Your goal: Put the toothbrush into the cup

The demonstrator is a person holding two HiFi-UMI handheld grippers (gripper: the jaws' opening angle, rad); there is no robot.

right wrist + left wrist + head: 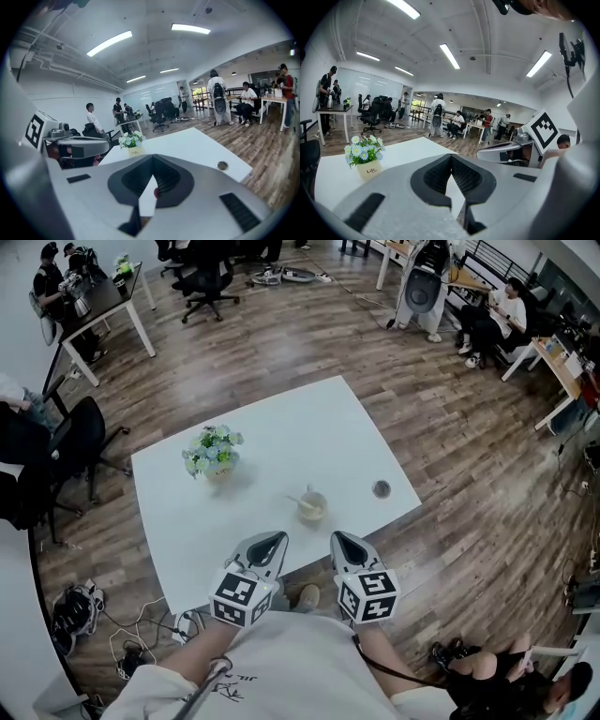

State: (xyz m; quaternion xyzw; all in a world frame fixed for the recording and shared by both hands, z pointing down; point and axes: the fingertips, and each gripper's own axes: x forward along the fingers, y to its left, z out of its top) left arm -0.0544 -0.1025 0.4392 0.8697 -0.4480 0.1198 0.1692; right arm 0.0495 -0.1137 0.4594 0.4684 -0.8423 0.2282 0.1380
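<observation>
A small pale cup (312, 507) stands on the white table (272, 427) near its front edge. A thin light toothbrush (298, 500) leans out of the cup to the left. My left gripper (275, 540) and right gripper (338, 538) hover side by side just short of the table's front edge, below the cup and apart from it. Both are shut and hold nothing. In the left gripper view the left gripper (451, 159) has its pads meeting at the tip. The right gripper (152, 176) looks the same in its own view. The gripper bodies hide the cup in both gripper views.
A pot of pale flowers (214, 453) stands at the table's left side. A small dark round lid-like thing (381, 488) lies near the right corner. Black office chairs (80, 442), cables on the wood floor and several seated people surround the table.
</observation>
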